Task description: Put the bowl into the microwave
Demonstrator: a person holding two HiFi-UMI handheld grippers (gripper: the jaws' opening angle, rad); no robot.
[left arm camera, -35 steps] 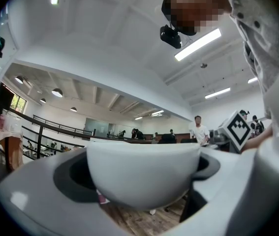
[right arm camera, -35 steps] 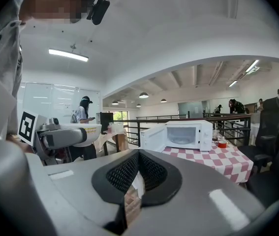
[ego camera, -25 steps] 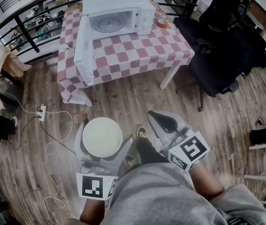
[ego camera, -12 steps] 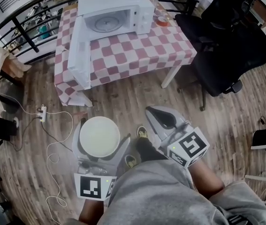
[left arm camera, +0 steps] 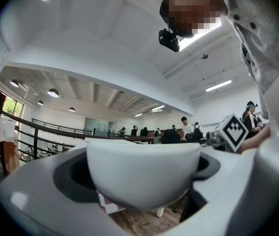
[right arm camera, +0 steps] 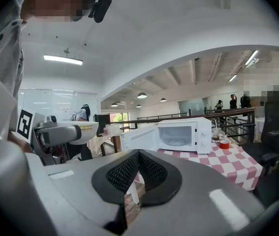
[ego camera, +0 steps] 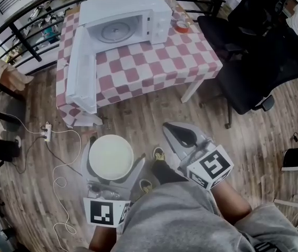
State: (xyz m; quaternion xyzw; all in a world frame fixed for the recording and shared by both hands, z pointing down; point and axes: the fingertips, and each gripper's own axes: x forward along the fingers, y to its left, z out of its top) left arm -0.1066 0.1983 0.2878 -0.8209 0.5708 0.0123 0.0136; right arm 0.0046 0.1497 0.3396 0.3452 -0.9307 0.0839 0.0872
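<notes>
White bowl (left arm camera: 143,173) clamped between jaws of left gripper (ego camera: 113,164), held above wood floor (ego camera: 154,109), well short of counter (ego camera: 159,56). Right gripper (right arm camera: 138,156) closed on nothing. Likely carry step. Next: approach open microwave (ego camera: 123,19), raise to cavity, clear door (ego camera: 81,75).

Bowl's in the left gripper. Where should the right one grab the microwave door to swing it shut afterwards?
Probably the free upright edge of the door, the end nearest you, farthest from its hinge on the microwave. It stands open as a thin panel, so come from the front, jaws astride its thickness. The right gripper is shut; open it first.
</notes>
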